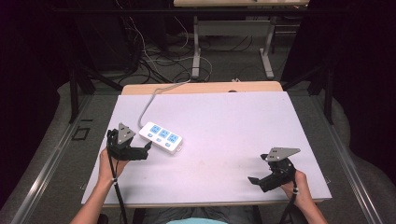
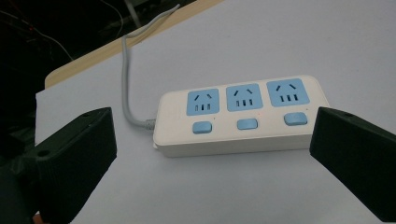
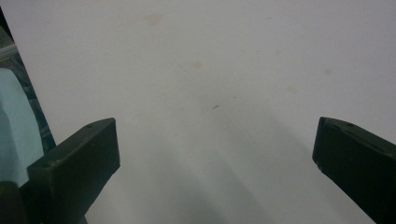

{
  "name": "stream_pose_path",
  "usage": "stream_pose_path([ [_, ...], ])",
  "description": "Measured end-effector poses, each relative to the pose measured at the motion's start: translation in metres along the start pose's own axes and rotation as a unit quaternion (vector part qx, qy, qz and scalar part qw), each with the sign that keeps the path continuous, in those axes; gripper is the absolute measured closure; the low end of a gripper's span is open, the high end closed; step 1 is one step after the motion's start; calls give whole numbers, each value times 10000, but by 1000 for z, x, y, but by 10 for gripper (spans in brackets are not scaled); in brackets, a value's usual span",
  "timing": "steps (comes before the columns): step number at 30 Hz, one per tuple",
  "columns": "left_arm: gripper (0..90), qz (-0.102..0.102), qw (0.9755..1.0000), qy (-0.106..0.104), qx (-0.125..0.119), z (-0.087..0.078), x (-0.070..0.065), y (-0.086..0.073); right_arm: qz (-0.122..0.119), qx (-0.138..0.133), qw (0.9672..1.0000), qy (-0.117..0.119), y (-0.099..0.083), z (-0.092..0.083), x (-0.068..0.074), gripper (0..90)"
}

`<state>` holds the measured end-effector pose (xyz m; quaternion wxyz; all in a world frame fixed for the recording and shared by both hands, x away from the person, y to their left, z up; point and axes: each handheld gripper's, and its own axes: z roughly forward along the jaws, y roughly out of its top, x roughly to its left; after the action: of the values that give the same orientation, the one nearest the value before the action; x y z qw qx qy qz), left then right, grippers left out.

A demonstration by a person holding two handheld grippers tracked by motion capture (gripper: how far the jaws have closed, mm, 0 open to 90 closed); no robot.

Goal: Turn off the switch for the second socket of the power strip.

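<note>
White-topped counter (image 1: 233, 121), a wooden edge showing along its twelve o'clock side. On it at about nine o'clock lies a white power strip (image 1: 161, 137) with three blue sockets, lying flat, its grey cord (image 1: 147, 106) running off toward twelve o'clock.

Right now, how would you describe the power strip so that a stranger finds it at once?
On the white table, look at the left half, just ahead of the open left gripper. The power strip lies flat there, white, with three blue sockets, three blue buttons and a grey cord.
</note>
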<state>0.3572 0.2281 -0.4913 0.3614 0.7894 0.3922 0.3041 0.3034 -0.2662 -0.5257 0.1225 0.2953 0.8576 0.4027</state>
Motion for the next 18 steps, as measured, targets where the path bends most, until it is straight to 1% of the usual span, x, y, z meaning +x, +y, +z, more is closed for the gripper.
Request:
stream_pose_path([
  [1, 3, 3, 10000, 14, 12, 1, 1, 0, -21, 66, 10000, -2, 0, -1, 0, 3],
  [2, 2, 9, 10000, 3, 17, 2, 1, 1, -6, 22, 10000, 9, 0, -1, 0, 3],
  [3, 2, -51, 10000, -14, 38, 4, 1, 1, -22, 73, 10000, 13, 0, -1, -1, 3],
  [4, 2, -28, 10000, -4, 33, 5, 2, 1, -16, 3, 10000, -7, 0, 0, 0, 3],
  [5, 1, -24, 10000, -8, 58, 6, 2, 1, -16, 3, 10000, 15, 0, 0, 0, 3],
  [6, 1, -22, 10000, 13, 48, 7, 3, 1, 13, -110, 9999, -25, 0, 1, 0, 3],
  [7, 1, -46, 10000, -3, 59, 8, 3, 2, -13, 91, 10000, 8, 1, -1, 0, 3],
  [9, 1, -26, 10000, -3, 67, 10, 4, 2, -2, -29, 10000, 14, 0, 0, 0, 3],
  [10, 0, -57, 9999, -16, 90, 11, 3, 2, 4, -43, 10000, -7, 0, 0, 0, 3],
  [11, 1, -38, 10000, -16, 87, 12, 4, 2, -12, 10, 10000, -37, 0, 0, 0, 3],
  [12, 1, -64, 9999, -46, 118, 13, 4, 3, -18, 14, 10000, -18, 0, 1, 0, 3],
  [13, 0, -60, 9999, -22, 96, 15, 5, 3, 11, 13, 10000, -35, 0, 1, 0, 3],
  [14, 0, -6, 9999, -2, 115, 16, 6, 4, 3, 10, 10000, -17, 0, 1, 0, 3],
  [15, 0, -74, 9998, -52, 153, 17, 5, 4, -40, 7, 10000, -2, 0, 0, -1, 3],
  [16, 0, -95, 9998, -58, 135, 19, 5, 4, -20, 20, 10000, 4, 0, 0, 0, 3],
  [17, 0, -87, 9999, -74, 128, 20, 6, 4, -16, 21, 10000, 20, 0, 0, 0, 3],
  [18, 0, -52, 9999, -51, 137, 21, 6, 5, -17, 13, 10000, -16, 0, 0, 0, 3],
])
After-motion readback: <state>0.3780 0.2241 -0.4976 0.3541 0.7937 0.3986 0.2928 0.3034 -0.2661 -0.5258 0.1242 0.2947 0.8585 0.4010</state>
